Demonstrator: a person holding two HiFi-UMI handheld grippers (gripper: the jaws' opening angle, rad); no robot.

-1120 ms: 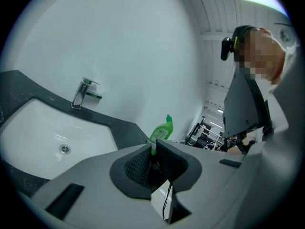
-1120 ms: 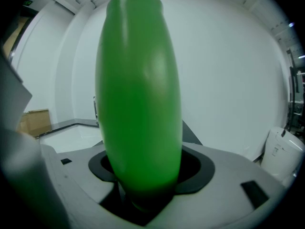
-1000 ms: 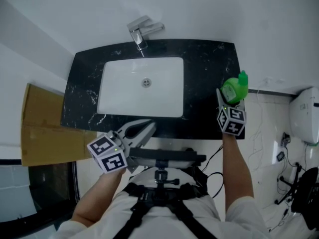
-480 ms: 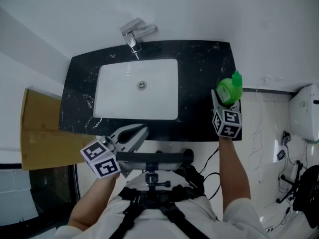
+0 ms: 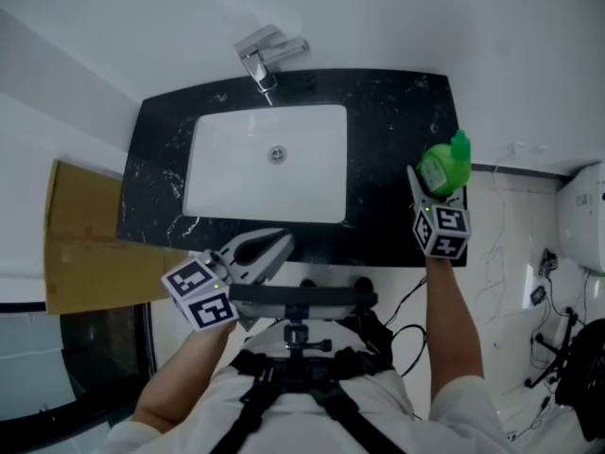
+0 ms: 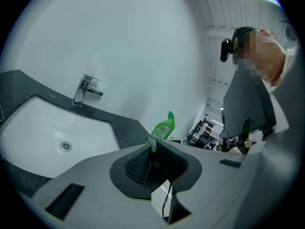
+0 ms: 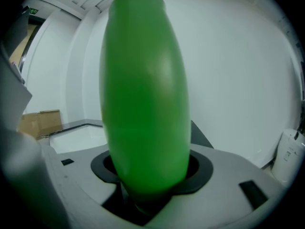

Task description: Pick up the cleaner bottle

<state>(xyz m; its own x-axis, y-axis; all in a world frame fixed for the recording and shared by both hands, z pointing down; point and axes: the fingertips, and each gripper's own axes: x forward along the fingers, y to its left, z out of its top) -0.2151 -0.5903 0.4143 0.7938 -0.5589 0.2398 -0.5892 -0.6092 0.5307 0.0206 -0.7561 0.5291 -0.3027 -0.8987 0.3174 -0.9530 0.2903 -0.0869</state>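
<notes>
At the right edge of the desk (image 5: 388, 121), off to the side of the sink (image 5: 236, 168), my right hand-held gripper (image 5: 435, 189) has the cleaner bottle (image 5: 442, 166) between its jaws. Those jaws have just been closing, and in the right gripper view the green body now fills the gap between them and sits deep in the throat, so I read this as a firm clamp on the bottle and no longer an approach. The bottle's cap points away from me, toward the wall. I cannot tell from any view whether its base still rests on the dark stone or has come clear of it. My left hand-held gripper (image 5: 284, 242) hangs at the front edge of the desk, below the sink, with its jaws together and nothing in them; it has no part in this grasp. With the grip made, I judge the reaching part of the task done and only the lift left. The body is smooth and rounded, so it could slide or tip in the pads if I raise it crookedly; a straight, steady rise looks safest.
</notes>
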